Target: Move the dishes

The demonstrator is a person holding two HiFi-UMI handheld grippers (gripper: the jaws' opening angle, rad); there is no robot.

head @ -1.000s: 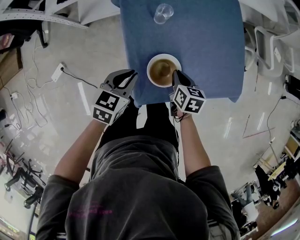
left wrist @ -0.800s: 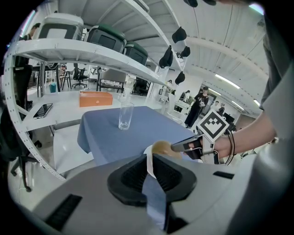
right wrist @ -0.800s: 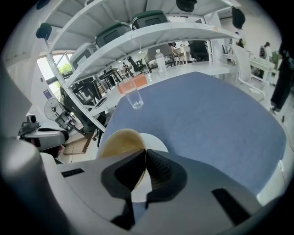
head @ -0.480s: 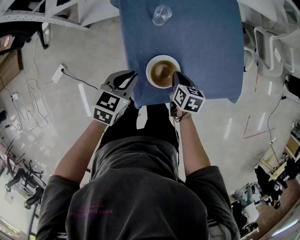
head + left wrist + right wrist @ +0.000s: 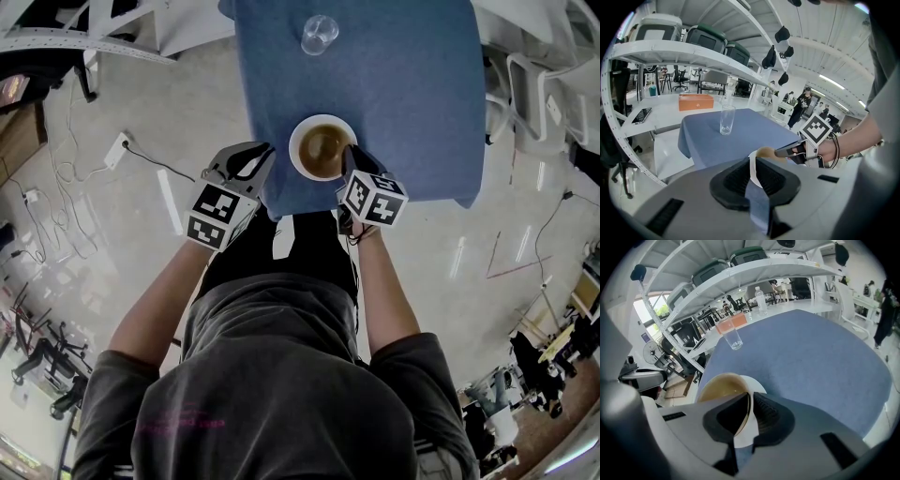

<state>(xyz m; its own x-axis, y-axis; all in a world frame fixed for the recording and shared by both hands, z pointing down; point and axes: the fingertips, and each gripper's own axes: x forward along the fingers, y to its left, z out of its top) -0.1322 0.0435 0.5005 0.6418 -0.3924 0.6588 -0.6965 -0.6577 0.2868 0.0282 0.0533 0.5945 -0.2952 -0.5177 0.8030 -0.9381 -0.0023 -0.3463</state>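
A tan bowl (image 5: 322, 148) sits on a white plate (image 5: 756, 383) near the front edge of the blue-clothed table (image 5: 403, 84). My right gripper (image 5: 349, 150) is shut on the bowl's near rim, whose thin wall runs between the pads (image 5: 749, 416). My left gripper (image 5: 264, 150) hovers just off the table's front-left corner, apart from the plate. Its jaws (image 5: 752, 176) stand almost together with only a narrow slit, through which cloth and the plate's edge show. The right gripper (image 5: 787, 151) and the bowl (image 5: 765, 152) also appear in the left gripper view.
A clear drinking glass (image 5: 319, 35) stands upright at the table's far side. A white shelf rack (image 5: 670, 51) behind it carries an orange box (image 5: 696, 101) and a bottle (image 5: 761, 300). A white chair (image 5: 534, 103) stands right of the table. A power strip (image 5: 117, 143) and cables lie on the floor at left.
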